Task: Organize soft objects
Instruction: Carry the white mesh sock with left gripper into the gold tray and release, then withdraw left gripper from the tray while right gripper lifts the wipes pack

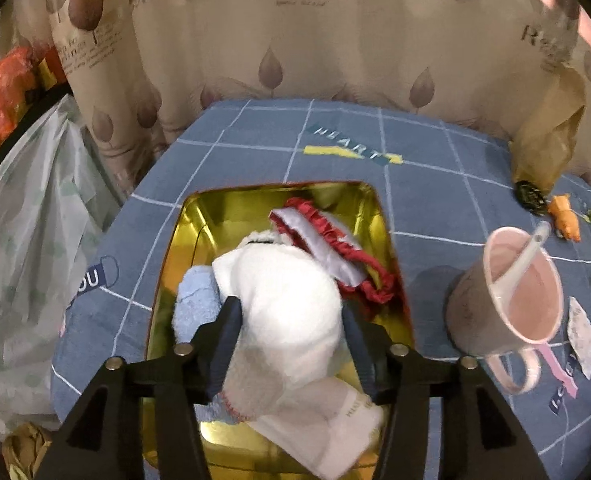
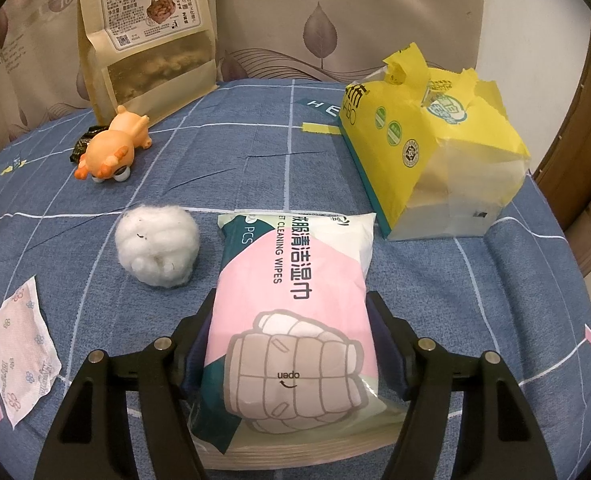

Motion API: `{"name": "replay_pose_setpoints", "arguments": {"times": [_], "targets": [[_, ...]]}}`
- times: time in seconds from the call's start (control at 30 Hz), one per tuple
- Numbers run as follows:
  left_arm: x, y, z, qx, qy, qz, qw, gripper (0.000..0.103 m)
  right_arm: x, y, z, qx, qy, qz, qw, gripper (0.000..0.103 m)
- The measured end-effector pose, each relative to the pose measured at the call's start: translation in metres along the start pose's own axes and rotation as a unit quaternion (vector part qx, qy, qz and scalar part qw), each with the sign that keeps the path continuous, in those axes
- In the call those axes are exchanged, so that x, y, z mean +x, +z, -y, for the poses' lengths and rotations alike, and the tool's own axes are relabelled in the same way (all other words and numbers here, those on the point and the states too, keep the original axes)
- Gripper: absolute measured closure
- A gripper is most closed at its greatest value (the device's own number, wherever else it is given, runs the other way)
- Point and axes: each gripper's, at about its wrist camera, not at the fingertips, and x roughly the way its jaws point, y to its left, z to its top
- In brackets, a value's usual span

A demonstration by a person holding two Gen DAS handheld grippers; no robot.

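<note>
Bedspread: gold tin at six o'clock.
Left gripper: spread around white sock, seemingly unpinched.
Right gripper: we see it pinching wipes pack.
Risk: our sock's overhang could spill out.

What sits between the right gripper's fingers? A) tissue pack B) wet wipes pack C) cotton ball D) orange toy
B: the wet wipes pack lies between the right gripper's fingers, while the cotton ball, tissue pack and orange toy lie apart on the cloth.
</note>
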Motion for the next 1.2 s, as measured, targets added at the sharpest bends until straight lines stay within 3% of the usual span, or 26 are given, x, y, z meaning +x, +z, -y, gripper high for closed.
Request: {"name": "replay_pose_setpoints", "arguments": {"times": [0.33, 0.47, 0.83, 1.2], "targets": [[-0.064, -0.003, 0.019, 0.032, -0.044, 0.086, 0.9948, 0.038, 0.0, 0.0, -0.001, -0.002, -0.003, 0.0, 1.0, 0.037], [-0.066, -0.008, 0.026, 0.045, -0.053, 0.091, 0.9934, 0.038, 0.0, 0.001, -0.002, -0.006, -0.011, 0.002, 1.0, 0.039], [-0.055, -0.017, 0.003, -0.008, -0.066, 0.086, 0.9941, 0.037, -0.008, 0.003, -0.01, 0.0, -0.022, 0.002, 1.0, 0.05], [-0.056, -0.023, -0.026, -0.061, -0.059, 0.086, 0.9927, 0.036, -0.067, 0.031, -0.044, -0.011, 0.001, 0.057, 0.998, 0.05]]}}
